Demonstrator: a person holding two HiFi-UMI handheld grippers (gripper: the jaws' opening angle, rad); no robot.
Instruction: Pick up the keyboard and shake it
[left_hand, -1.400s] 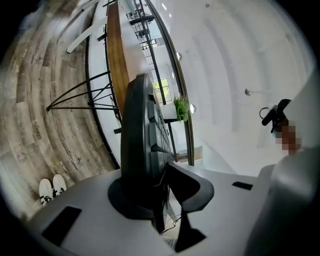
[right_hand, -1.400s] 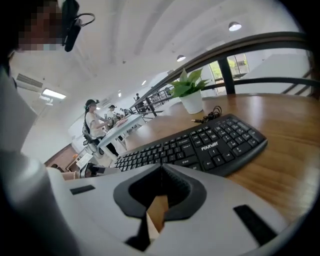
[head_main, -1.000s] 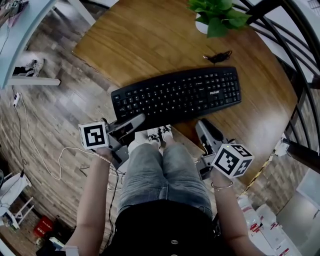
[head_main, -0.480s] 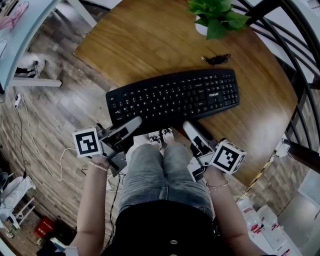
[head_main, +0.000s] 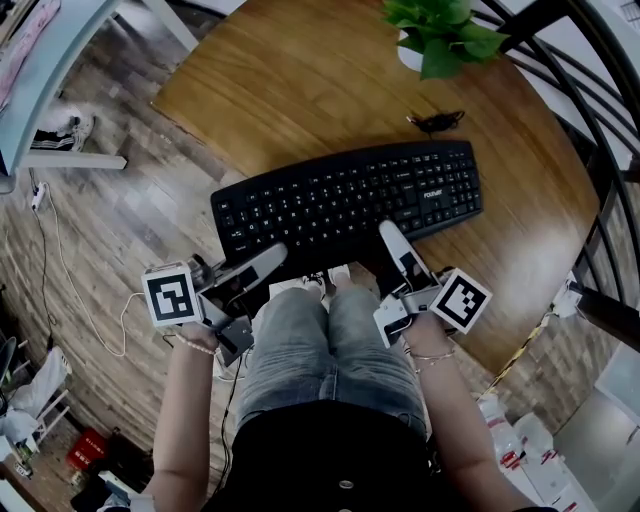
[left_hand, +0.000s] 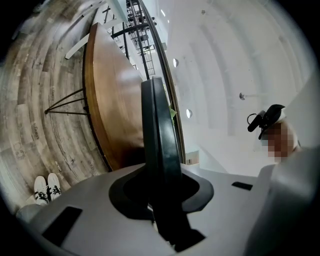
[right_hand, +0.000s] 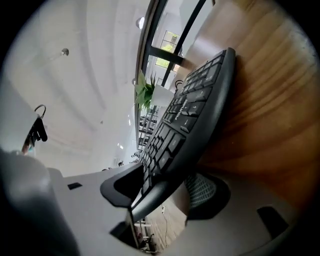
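One keyboard (head_main: 345, 200), left gripper (head_main: 275, 256) clamped on its edge, right gripper (head_main: 389, 233) jaws opening around it; plant (head_main: 440, 28) in pot (head_main: 408, 53).

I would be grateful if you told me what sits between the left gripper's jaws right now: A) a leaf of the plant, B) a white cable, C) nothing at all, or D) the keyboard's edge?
D: the left gripper view shows the keyboard edge-on, its black rim running between the jaws of the left gripper, which are closed on it.
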